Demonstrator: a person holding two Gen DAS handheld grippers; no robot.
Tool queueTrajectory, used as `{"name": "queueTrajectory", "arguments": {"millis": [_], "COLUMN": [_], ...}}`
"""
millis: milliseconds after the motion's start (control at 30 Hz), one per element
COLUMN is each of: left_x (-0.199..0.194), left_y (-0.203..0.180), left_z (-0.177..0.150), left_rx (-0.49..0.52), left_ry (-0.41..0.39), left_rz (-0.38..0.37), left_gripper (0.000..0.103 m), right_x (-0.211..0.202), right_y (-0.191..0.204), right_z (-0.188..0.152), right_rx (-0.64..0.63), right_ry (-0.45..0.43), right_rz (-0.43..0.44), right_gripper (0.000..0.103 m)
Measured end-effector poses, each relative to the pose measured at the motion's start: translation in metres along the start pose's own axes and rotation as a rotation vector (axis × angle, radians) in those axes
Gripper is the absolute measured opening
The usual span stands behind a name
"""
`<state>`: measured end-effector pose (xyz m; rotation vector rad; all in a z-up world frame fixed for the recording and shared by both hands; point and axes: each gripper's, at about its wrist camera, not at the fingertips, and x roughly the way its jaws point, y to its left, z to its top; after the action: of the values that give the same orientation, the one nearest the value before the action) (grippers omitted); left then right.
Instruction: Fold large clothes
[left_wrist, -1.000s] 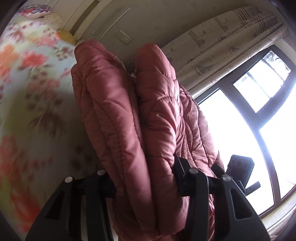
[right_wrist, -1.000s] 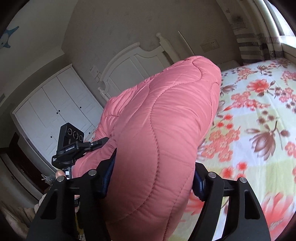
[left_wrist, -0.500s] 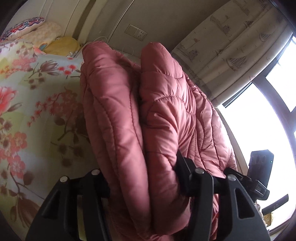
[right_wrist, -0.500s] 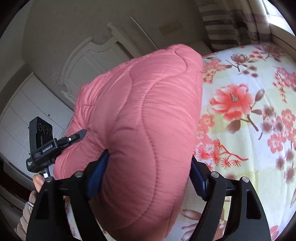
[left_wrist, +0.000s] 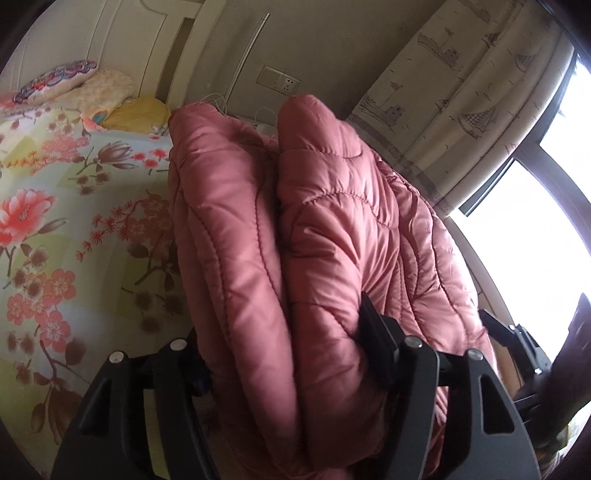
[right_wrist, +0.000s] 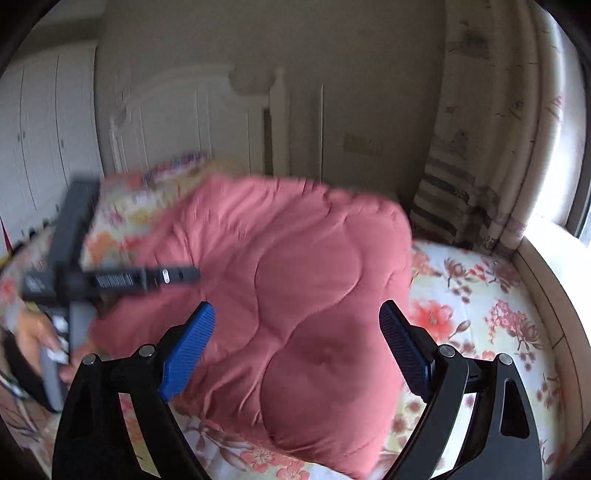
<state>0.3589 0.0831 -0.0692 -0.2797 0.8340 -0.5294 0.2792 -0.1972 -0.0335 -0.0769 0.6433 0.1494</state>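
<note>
Left wrist view: the left gripper (left_wrist: 284, 354) is clamped on a thick fold of the pink quilted jacket (left_wrist: 295, 240), its two black fingers pressed into the padding on either side. Two doubled layers stand up between the fingers, side by side, and their rounded tops point away from the camera toward the wall with the socket (left_wrist: 279, 79). The long axis of the bundle runs forward along the fingers. To the left lies the flowered bedsheet (left_wrist: 55, 221), with pillows (left_wrist: 92, 92) near the headboard. A curtain (left_wrist: 461, 92) and a bright window (left_wrist: 524, 229) fill the right side.

Right wrist view: the right gripper (right_wrist: 297, 341) is spread wide, its blue pads (right_wrist: 188, 349) clear of the cloth on both sides and holding nothing. The jacket (right_wrist: 295, 295) lies as a bulky folded heap on the flowered bedsheet (right_wrist: 480, 295), directly ahead of the open fingers and between them. Its long axis runs from near the camera up and leftward toward the white headboard (right_wrist: 177, 122). At the left edge of the heap, the left gripper (right_wrist: 110, 280) shows blurred, reaching into the jacket from the side, with a hand (right_wrist: 40, 332) on its handle. A white wardrobe (right_wrist: 44, 129) stands beyond, and a curtain (right_wrist: 480, 147) hangs at the right.
</note>
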Motion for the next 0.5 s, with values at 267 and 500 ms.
{"name": "queueTrajectory", "arguments": {"millis": [267,500], "left_x": [0.001,-0.008], "left_y": [-0.011,-0.020], "left_z": [0.001,-0.001], "left_rx": [0.015,0.039], "left_ry": [-0.012,-0.017], "left_rz": [0.043,0.111], "left_gripper": [0.071,0.078], "right_x": [0.022,0.023], "right_y": [0.009,0.010], "right_z": [-0.023,-0.026], "right_rx": [-0.066,-0.068], "right_ry": [0.012,0.007], "right_rz": [-0.076,-0.074], "right_gripper": [0.094,0.094]}}
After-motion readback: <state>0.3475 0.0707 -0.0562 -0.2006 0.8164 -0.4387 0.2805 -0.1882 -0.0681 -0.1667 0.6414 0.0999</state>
